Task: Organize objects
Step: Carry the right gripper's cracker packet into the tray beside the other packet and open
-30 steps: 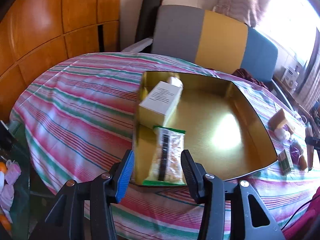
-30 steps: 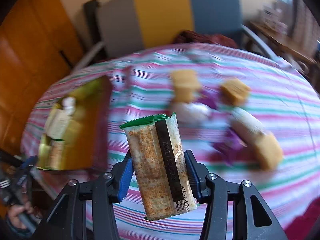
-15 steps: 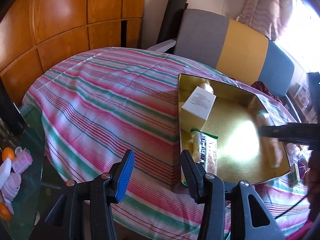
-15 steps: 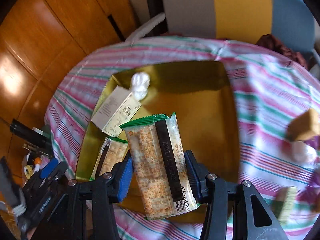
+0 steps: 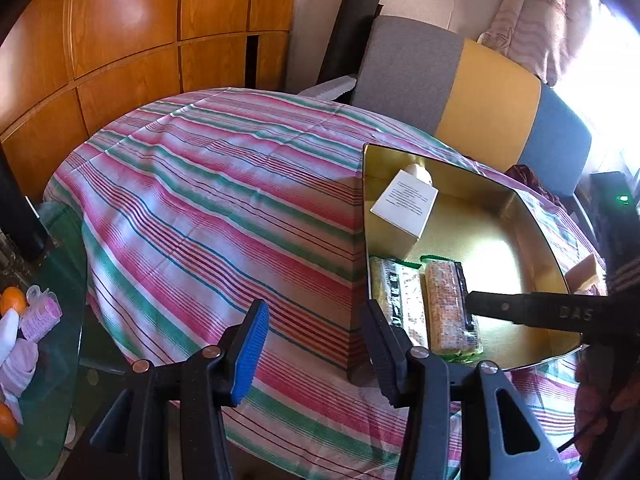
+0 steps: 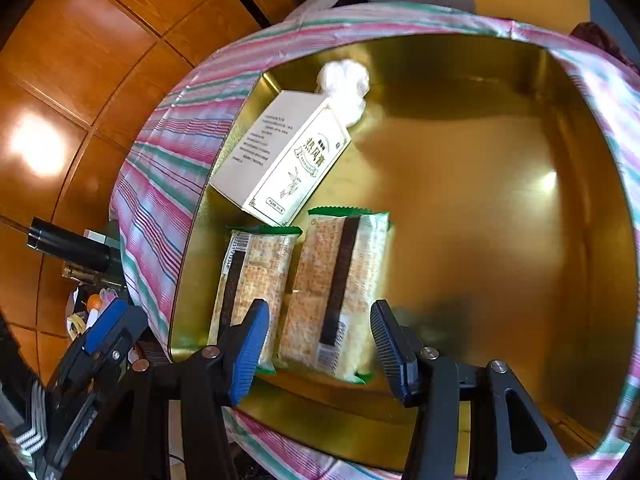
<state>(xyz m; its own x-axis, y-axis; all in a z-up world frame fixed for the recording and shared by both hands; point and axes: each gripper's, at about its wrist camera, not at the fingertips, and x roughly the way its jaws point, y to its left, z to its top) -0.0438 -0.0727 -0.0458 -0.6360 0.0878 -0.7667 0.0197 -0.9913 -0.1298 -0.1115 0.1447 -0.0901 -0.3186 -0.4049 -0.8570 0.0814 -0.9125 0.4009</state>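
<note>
Cracker packet (image 6: 334,292) set down in gold tray (image 6: 500,216), release under way.

Right gripper (image 6: 318,334) has just been opening; its jaws straddle the packet, pads apparently clear, so it judges as released. It lies flat beside a second packet (image 6: 252,284), below the white carton (image 6: 280,156), evidently to keep rows tidy. Left gripper (image 5: 312,340) hangs spread and empty over the striped tablecloth (image 5: 208,200), beside the tray.

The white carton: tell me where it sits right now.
In the right wrist view the white carton lies in the gold tray's upper-left part, just below the white wrapped lump and above the two cracker packs.
</note>
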